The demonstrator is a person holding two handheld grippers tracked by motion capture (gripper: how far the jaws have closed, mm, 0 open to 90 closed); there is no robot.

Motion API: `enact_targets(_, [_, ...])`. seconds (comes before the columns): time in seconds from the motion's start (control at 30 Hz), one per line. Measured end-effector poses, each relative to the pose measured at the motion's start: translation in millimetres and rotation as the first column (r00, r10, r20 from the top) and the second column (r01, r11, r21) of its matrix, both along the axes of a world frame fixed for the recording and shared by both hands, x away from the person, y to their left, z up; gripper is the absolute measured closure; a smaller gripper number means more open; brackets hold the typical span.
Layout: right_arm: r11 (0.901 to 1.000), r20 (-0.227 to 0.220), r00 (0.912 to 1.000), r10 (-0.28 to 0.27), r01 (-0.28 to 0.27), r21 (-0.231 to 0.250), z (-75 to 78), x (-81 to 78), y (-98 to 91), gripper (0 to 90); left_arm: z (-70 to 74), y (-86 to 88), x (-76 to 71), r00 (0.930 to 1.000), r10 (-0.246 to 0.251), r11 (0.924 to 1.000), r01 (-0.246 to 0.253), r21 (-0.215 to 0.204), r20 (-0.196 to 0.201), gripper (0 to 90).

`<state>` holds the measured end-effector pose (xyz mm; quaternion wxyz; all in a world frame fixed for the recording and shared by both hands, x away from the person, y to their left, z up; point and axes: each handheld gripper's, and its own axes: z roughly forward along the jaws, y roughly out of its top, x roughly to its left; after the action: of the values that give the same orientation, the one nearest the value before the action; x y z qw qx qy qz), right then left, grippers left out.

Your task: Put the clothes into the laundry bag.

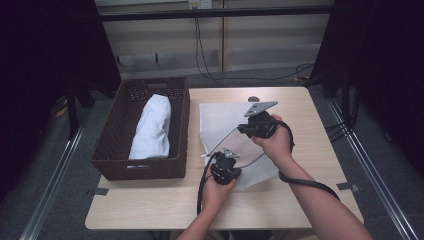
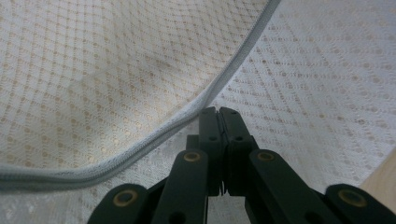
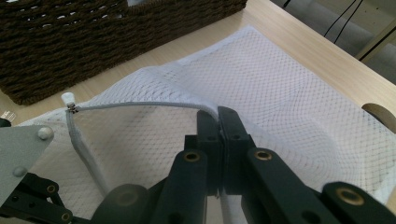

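A white mesh bag (image 1: 220,122) lies flat on the wooden table (image 1: 305,150), its mouth edged by a grey zipper band (image 2: 140,149). My left gripper (image 1: 226,161) sits at the bag's near edge and is shut on that band (image 2: 218,112), lifting the upper layer. Farther back, my right gripper (image 1: 246,131) is shut on the same zipper edge (image 3: 218,116). A white zipper pull (image 3: 68,99) rests at the end of the band, close to the left gripper's grey plate (image 3: 18,149).
A dark brown wicker basket (image 1: 112,125) stands at the table's left with a rolled white towel (image 1: 152,127) inside. Its woven wall (image 3: 93,42) runs close behind the bag. Black cables hang beyond the far edge. A small round mark (image 1: 253,99) sits near the back.
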<state>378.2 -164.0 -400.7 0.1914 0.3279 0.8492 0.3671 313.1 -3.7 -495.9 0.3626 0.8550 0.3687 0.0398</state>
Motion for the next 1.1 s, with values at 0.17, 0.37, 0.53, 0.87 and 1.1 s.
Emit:
enact_targets(0.17, [0.9999,0.004,0.9999,-0.012,0.012,0.001,2.9,1.3,0.0,89.0,0.0,-0.2,0.5,1.0000,-0.003,1.0000,0.003,0.007,0.007,88.5])
enact_targets(0.37, [0.9998,0.005,0.9997,-0.022,0.022,0.005,5.5,3.7,-0.6,89.0,0.2,-0.4,0.9,1.0000,-0.004,1.0000,0.003,0.008,0.005,88.5])
enact_targets(0.53, [0.9996,0.017,0.9995,-0.028,0.028,0.010,7.9,5.3,-0.7,89.0,-0.4,-0.9,1.1,1.0000,0.007,1.0000,-0.007,-0.007,0.002,88.6])
enact_targets(0.87, [0.9995,0.036,0.9989,-0.029,0.029,0.008,13.6,8.7,2.6,89.0,0.1,2.4,7.3,0.9998,0.016,0.9999,-0.016,-0.001,-0.008,88.6])
enact_targets(1.1, [0.9992,0.037,0.9985,-0.039,0.039,0.010,16.8,12.0,3.7,89.1,0.2,3.6,8.5,0.9995,0.029,0.9996,-0.029,-0.004,-0.008,88.6])
